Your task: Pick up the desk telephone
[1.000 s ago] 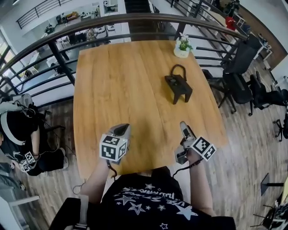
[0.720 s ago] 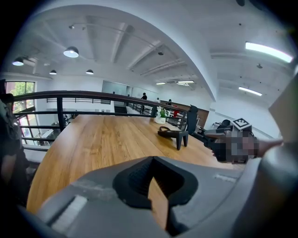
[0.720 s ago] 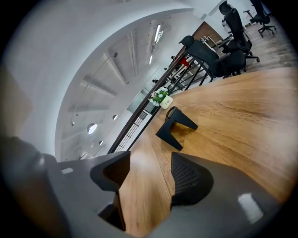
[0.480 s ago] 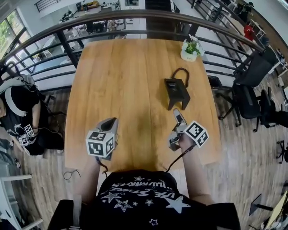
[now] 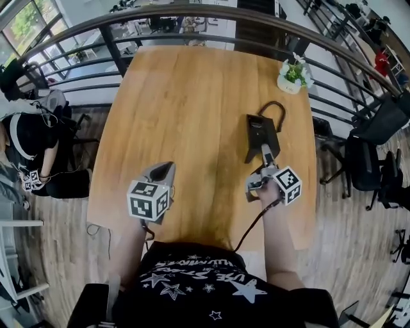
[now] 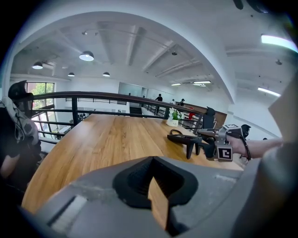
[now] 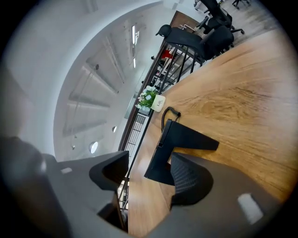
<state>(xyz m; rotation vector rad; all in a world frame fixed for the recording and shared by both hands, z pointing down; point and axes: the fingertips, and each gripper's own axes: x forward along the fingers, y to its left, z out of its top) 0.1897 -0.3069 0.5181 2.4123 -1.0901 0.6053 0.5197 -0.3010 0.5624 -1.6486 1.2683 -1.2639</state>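
The black desk telephone (image 5: 259,131) stands on angled legs at the right of the wooden table (image 5: 186,102), its cord (image 5: 275,106) looped behind it. My right gripper (image 5: 265,152) is at the phone's near end, rolled on its side. In the right gripper view its jaws have just been opening and stand wide, with the phone's near edge (image 7: 173,144) just ahead between the fingertips (image 7: 186,179) and untouched. My left gripper (image 5: 166,170) hovers over the table's near left, jaws together and nothing in them. From the left gripper view (image 6: 153,160) the phone (image 6: 184,138) shows far right.
A small potted plant (image 5: 293,77) sits at the table's far right corner. A dark railing (image 5: 192,14) curves round the table's far side. A seated person (image 5: 25,138) is left of the table, and office chairs (image 5: 378,131) stand to its right.
My right gripper has travelled forward across the table to the phone's near end. My left gripper has shifted slightly forward and turned.
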